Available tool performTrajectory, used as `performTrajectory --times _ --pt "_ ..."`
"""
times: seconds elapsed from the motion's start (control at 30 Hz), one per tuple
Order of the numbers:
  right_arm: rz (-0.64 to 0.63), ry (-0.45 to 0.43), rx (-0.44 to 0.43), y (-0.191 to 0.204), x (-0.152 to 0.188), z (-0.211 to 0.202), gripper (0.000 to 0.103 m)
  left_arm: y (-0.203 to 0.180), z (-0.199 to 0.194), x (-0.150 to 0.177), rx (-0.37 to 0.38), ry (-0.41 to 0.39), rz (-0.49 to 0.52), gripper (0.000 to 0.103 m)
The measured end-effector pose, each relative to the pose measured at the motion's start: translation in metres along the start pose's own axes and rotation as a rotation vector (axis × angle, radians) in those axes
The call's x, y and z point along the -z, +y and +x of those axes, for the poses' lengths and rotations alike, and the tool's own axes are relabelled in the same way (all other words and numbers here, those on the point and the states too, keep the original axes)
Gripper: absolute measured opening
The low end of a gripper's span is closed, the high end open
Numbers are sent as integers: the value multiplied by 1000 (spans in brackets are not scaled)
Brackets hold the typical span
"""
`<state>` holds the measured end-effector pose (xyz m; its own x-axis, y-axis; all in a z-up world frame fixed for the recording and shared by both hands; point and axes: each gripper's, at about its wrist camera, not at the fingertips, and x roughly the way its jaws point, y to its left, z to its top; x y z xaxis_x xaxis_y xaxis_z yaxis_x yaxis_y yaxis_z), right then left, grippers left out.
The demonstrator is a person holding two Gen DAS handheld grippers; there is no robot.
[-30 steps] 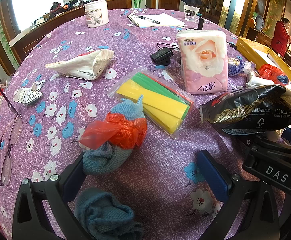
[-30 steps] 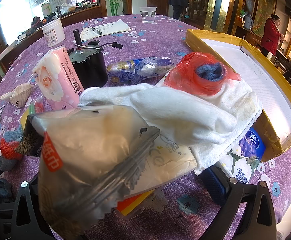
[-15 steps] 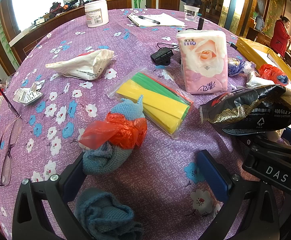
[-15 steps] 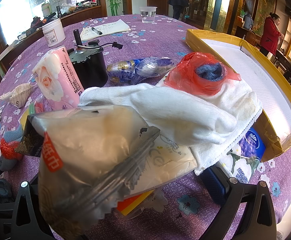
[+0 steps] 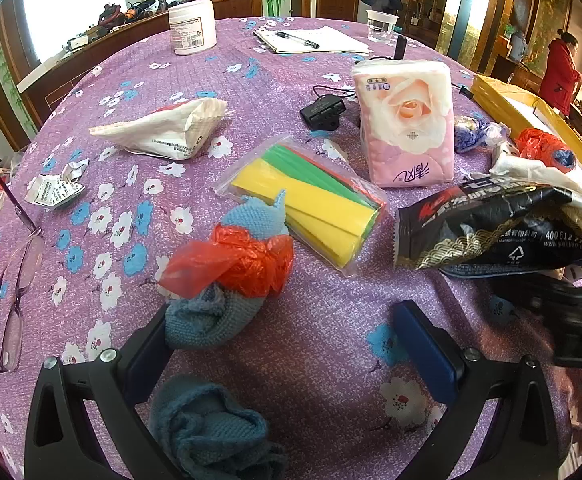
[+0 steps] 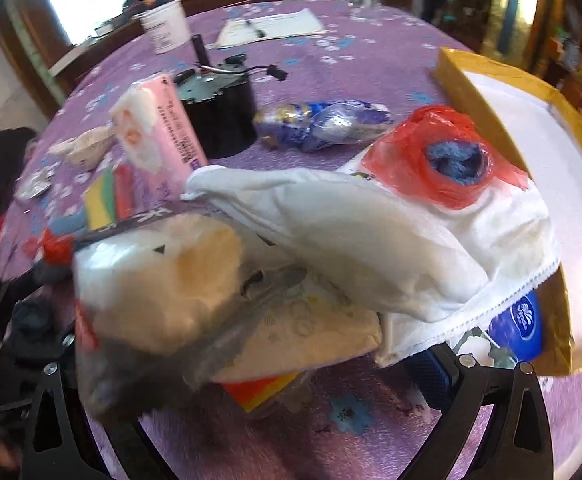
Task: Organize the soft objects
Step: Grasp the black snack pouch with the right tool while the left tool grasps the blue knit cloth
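blocking most of the right wrist view, a blurred snack packet (image 6: 159,280) hides the right gripper (image 6: 283,364) tips, so whether it is clamped cannot be told. that view has turned smeared since a moment ago. the left gripper (image 5: 287,344) gapes wide, its left finger touching a blue knitted sock (image 5: 211,316) wrapped in red plastic (image 5: 235,264); the yellow box (image 6: 491,128) lies beyond.

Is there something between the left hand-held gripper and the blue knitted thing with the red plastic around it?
Nothing visible. The left hand-held gripper is open, and the blue knitted item lies just ahead; its lower end touches the left finger.
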<state>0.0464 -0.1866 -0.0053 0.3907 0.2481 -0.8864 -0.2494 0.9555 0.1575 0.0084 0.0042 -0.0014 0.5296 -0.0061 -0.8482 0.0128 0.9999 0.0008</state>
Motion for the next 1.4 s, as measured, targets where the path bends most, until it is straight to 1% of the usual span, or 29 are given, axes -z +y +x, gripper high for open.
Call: performTrajectory --times 0.07,0.1,0.13,0.23,0.3,0.37,0.43,0.47,0.5,0.53,0.57,0.6,0.67,0.73,0.77,0.93,1.03,1.13,1.17,1.2,1.23,1.27,1.3,1.4 --pt "-56 64 -43 -1 2 -3 102 -1 0 0 -2 0 -2 103" --pt "-69 76 -73 -3 4 -8 102 -1 0 0 -2 1 -2 103" --pt "-81 72 -99 -3 7 -15 102 -1 0 0 -3 3 -1 103" --pt "-125 24 -116 -6 19 -44 102 5 -5 1 1 44 -18 103" --pt "-131 1 -153 -13 27 -62 102 12 -16 3 40 54 -50 103" --pt "-134 -28 -204 -18 34 -76 102 19 -32 5 69 42 -71 103" --pt "-120 -79 -226 -28 36 -92 98 25 -47 7 80 37 -111 103" --pt "-113 -95 -242 -34 36 -97 96 29 -54 7 105 37 -147 103" --pt "-110 -102 -254 -37 34 -99 91 31 -58 6 125 40 -174 103" --pt "-107 -104 -270 -41 31 -101 80 32 -62 4 132 44 -198 103" --pt "-109 -94 -297 -43 28 -101 75 32 -66 2 132 38 -209 103" --pt "-121 -78 -314 -41 26 -98 74 32 -71 0 135 27 -217 103" --pt "-164 -43 -344 -30 22 -91 74 31 -80 -3 126 12 -223 103" --pt "-218 2 -395 -14 20 -84 74 31 -86 -2 110 14 -230 103" --pt "-248 16 -407 -6 19 -80 74 33 -87 -1 105 20 -241 103" --pt "-307 44 -411 24 5 -61 74 48 -93 16 61 45 -308 103" --pt "-362 48 -375 43 -4 -53 74 58 -98 26 41 46 -328 103" --pt "-411 74 -294 62 -13 -37 74 67 -103 33 26 40 -342 103" --pt "-421 95 -278 67 -15 -30 74 69 -104 34 24 37 -344 103" --pt "-430 127 -263 73 -16 -22 71 71 -105 36 24 35 -345 103" --pt "-436 145 -241 76 -16 -16 59 73 -106 37 24 35 -343 103" --pt "-441 153 -227 78 -15 -11 51 74 -106 38 26 36 -340 103" --pt "-444 171 -220 79 -13 -8 47 75 -105 38 30 40 -337 103" --pt "-408 151 -232 76 -12 -12 45 74 -98 39 56 61 -329 103"
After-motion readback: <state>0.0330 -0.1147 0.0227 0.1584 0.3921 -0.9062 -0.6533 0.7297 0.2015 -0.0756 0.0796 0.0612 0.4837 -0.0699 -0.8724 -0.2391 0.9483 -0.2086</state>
